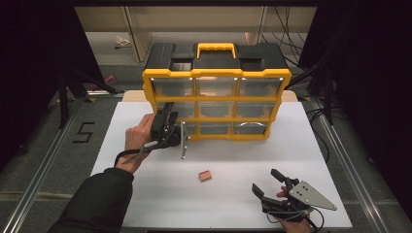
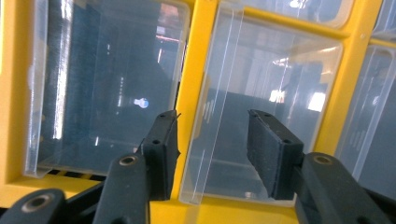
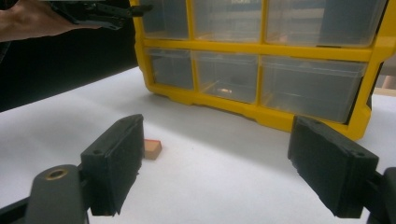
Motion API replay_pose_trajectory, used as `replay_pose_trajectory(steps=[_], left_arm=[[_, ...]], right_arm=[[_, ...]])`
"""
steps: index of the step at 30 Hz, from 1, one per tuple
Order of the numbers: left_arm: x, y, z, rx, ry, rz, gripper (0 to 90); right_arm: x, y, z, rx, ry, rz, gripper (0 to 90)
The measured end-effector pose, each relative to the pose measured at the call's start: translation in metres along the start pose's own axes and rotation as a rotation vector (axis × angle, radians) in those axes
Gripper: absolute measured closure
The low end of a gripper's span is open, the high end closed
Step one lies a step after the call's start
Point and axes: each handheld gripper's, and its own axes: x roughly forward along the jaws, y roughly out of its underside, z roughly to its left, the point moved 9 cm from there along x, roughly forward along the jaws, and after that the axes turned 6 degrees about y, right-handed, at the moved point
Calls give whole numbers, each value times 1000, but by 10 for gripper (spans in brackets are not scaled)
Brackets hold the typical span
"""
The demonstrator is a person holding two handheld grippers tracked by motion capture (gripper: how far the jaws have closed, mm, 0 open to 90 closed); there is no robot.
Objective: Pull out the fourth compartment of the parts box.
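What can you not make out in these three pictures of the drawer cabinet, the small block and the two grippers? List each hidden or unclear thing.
- Left gripper, high view: its jaw tips are hidden by its own body against the drawer cabinet, so contact is unclear.
- Clear drawer, left gripper view: glare hides its contents; bottom corner cut off by the jaw.
- Small block, right gripper view: partly hidden behind the right gripper.
- Something small in the bottom middle drawer: too small to identify.

Your left gripper (image 1: 171,115) was at the yellow organizer's (image 1: 216,74) left-side drawers. Right gripper (image 1: 266,183) sat open nr the small block (image 1: 205,175).
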Motion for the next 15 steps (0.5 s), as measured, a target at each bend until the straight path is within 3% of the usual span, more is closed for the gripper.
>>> replay_pose_trajectory(steps=[15], left_arm=[[6, 1, -1, 21, -14, 9, 602]], right_arm=[[0, 1, 1, 1, -6, 3, 200]])
